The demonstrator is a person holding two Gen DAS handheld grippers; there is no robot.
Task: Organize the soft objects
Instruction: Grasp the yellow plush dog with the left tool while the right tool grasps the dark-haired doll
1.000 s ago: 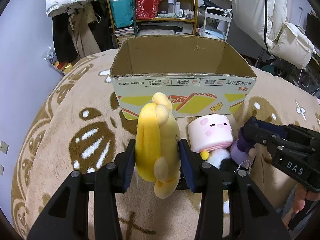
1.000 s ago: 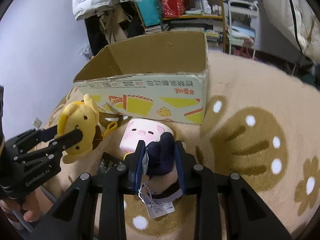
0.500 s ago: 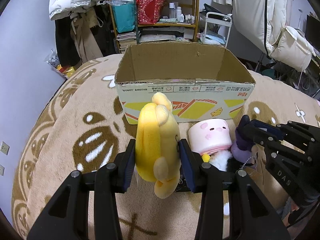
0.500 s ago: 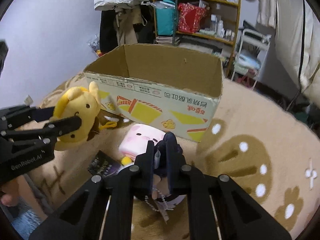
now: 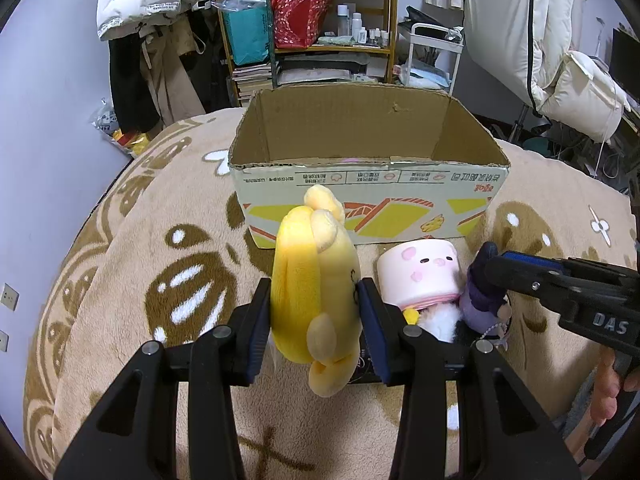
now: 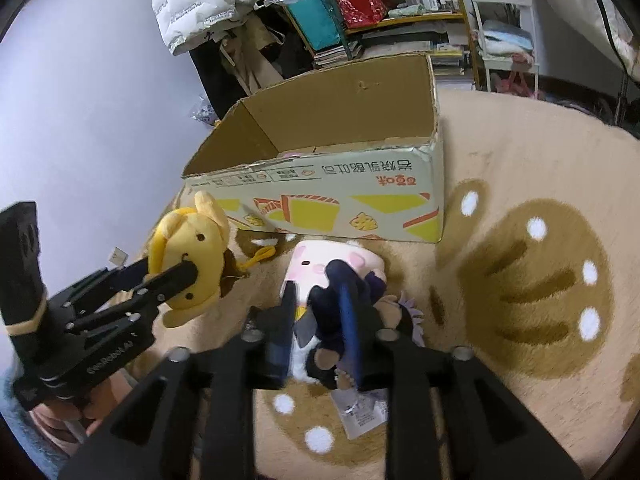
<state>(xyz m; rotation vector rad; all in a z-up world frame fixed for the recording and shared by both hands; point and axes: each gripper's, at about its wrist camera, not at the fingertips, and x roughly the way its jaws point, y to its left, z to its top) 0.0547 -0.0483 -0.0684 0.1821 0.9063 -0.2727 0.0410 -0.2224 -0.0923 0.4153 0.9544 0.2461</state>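
My left gripper (image 5: 314, 292) is shut on a yellow plush (image 5: 312, 280) and holds it upright above the rug, in front of the open cardboard box (image 5: 368, 184). The right wrist view also shows that left gripper (image 6: 170, 270) clamped on the yellow plush (image 6: 188, 248). A pink pig plush (image 5: 418, 276) lies on its side by the box. Beside it sits a dark purple plush (image 6: 332, 320). My right gripper (image 6: 316, 300) straddles the purple plush; its jaws are opening, and a gap shows at the left pad.
A beige rug (image 6: 540, 280) with brown paw prints covers the surface. Something pink peeks over the box (image 6: 320, 172) rim. A white tag (image 6: 360, 416) trails from the purple plush. Behind the box are shelves (image 5: 312, 20), hanging coats and a white cart (image 5: 432, 52).
The right gripper's jaws, pinched tight on the purple plush half a second ago, now stand wider, and its view has rolled. The left gripper and yellow plush have not moved.
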